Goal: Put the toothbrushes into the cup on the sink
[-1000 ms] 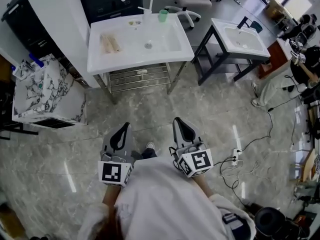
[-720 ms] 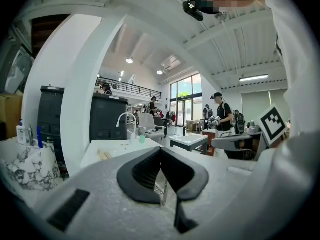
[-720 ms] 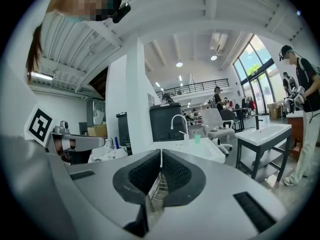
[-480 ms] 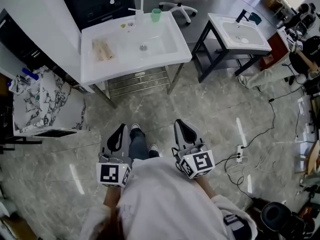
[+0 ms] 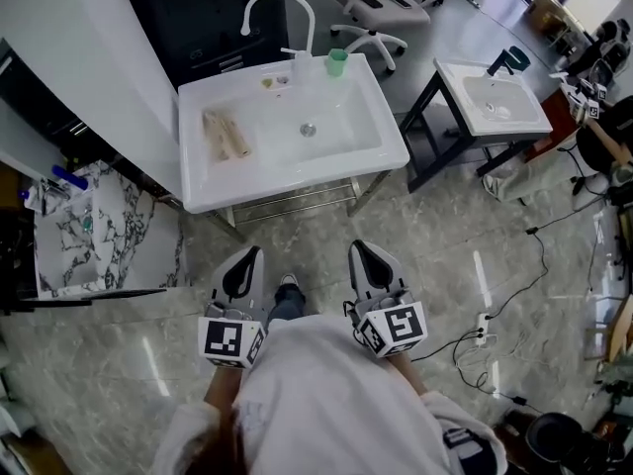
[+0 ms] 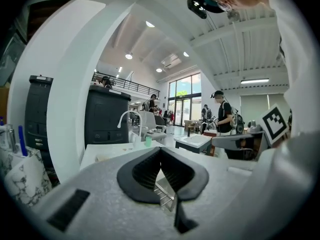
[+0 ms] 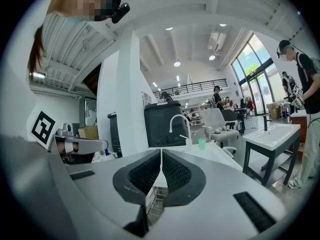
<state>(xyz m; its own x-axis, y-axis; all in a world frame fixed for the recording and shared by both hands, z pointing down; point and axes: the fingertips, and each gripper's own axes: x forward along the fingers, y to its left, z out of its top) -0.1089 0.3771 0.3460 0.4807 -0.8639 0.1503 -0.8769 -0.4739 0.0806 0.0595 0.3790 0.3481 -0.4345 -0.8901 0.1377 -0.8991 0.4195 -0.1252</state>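
Facing the sink [image 5: 297, 180], left gripper [image 5: 249, 262] and right gripper [image 5: 364, 258] point level.

**A:** What is standing off to the right?

**B:** A small washbasin [image 5: 492, 102] is sitting on a black frame [image 5: 424, 127]. A person [image 5: 603, 142] in a dark top is standing just beyond it, at the edge of the shot.

**A:** And farther back?

**B:** A white office chair [image 5: 381, 13] is sitting on the grey floor, near a dark cabinet [image 5: 223, 18].

**A:** Anything lying on the floor?

**B:** A power strip [image 5: 484, 325] is lying on the marble tiles [image 5: 129, 334], with cables [image 5: 539, 260] trailing off to the right. At left, a marble-patterned counter [image 5: 109, 240] is carrying some blue items [image 5: 67, 177].
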